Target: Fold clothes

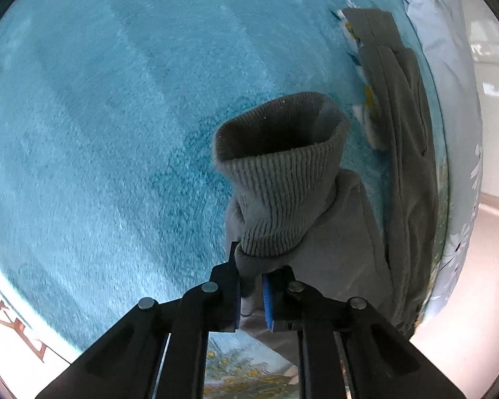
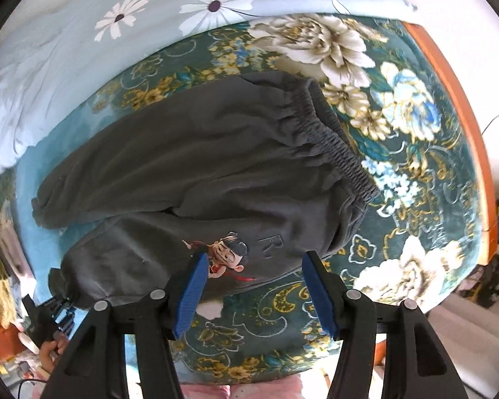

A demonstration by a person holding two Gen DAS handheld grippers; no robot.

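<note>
A: What is the left gripper (image 1: 251,294) doing?

B: It is clamping the grey trousers (image 2: 196,153) just below the ribbed cuff (image 1: 279,179) of one leg. The cuff is standing up from between the blue pads (image 1: 268,302), its mouth gaping open above the teal blanket (image 1: 116,133).

A: And the right gripper (image 2: 252,287)?

B: It is hanging with its jaws spread wide, gripping nothing. Its left pad is lying just over the cartoon figure (image 2: 228,256) printed on the trousers, and its right pad is sitting beyond the garment's near hem, over the flowered part of the blanket.

A: Where are the trousers lying?

B: They are lying on the bed, stretched sideways across the blanket in the right wrist view. The elastic waistband (image 2: 332,146) is pointing toward the bed's right edge, near the orange wooden frame (image 2: 455,106). The legs are running toward the opposite side, one lying beside the other.

A: What is behind them?

B: A pale blue daisy-print quilt (image 2: 116,33) is bunching along the far edge of the bed, just beyond the trousers. I cannot tell whether it is touching them.
</note>
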